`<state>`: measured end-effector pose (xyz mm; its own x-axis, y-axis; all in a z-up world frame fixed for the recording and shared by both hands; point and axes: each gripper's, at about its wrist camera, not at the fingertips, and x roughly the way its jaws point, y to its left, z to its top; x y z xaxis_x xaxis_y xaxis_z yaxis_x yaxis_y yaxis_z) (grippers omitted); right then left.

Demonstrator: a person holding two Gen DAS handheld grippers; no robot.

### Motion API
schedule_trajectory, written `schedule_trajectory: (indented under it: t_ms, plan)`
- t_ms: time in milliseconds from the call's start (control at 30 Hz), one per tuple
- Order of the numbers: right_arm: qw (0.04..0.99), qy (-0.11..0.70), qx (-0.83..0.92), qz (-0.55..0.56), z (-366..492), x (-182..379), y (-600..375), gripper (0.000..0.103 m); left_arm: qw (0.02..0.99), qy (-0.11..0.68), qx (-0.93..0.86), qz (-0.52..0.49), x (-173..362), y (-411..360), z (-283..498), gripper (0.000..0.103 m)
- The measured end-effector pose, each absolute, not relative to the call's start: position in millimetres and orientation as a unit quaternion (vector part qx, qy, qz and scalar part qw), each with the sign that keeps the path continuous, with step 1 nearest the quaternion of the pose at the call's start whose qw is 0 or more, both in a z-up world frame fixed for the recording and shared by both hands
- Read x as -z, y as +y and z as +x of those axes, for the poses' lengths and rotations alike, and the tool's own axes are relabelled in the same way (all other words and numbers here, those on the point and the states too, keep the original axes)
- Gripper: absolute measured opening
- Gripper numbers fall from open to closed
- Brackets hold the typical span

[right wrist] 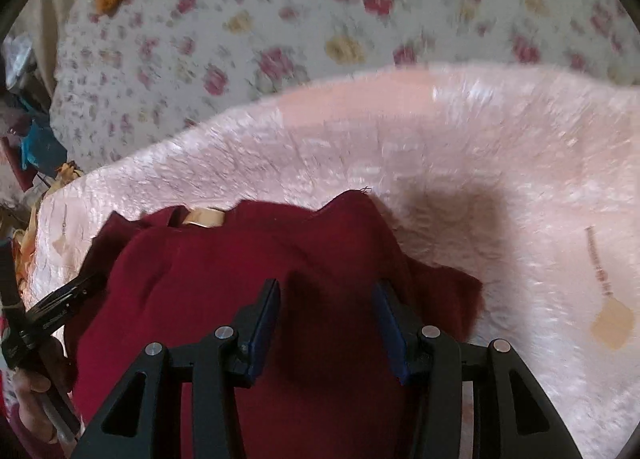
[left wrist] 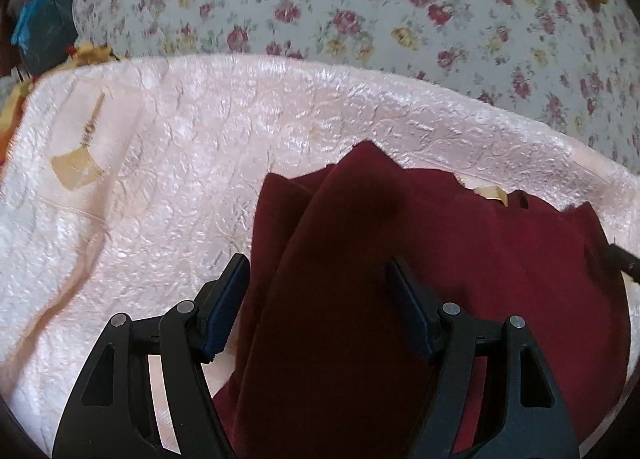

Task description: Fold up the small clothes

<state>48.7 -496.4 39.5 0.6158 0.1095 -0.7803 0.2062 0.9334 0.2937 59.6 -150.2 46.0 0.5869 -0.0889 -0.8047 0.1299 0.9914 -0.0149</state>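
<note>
Step in hand, as judged: a fold on the dark red garment point(left wrist: 420, 259) looks just laid down, both tools released. Left hand-held gripper point(left wrist: 316, 279) has its jaws standing apart with nothing pinched; the garment lies under and ahead of it, one fingertip over red cloth, the other over the pink plush blanket point(left wrist: 160, 179). Right hand-held gripper point(right wrist: 326, 299) likewise stands with jaws parted and empty, red cloth directly beneath and ahead of both fingers. The garment rests bunched and doubled on the blanket, a cream neck label point(right wrist: 206, 217) at its far edge. Next move probably calls for picking a free edge or corner, pinching one layer only, and carrying it across to square the fold. Hard to make out: garment type, sleeves and hem, since the near part is hidden behind the fingers. Right wrist view is motion-blurred. The floral bedspread point(left wrist: 360, 11) lies beyond the blanket.
</note>
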Motion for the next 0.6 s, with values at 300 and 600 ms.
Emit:
schedule_trajectory:
  t_ms: [300, 600]
  plan:
    - [0.895, 0.425, -0.010, 0.138, 3, -73, -456, 0.046, 0.909, 0.409, 0.068, 0.033, -77, -152, 16, 0.071]
    - [0.867, 0.474, 0.034, 0.150, 1, -32, -466, 0.046, 0.926, 0.369, 0.073, 0.039, -95, -145, -35, 0.071]
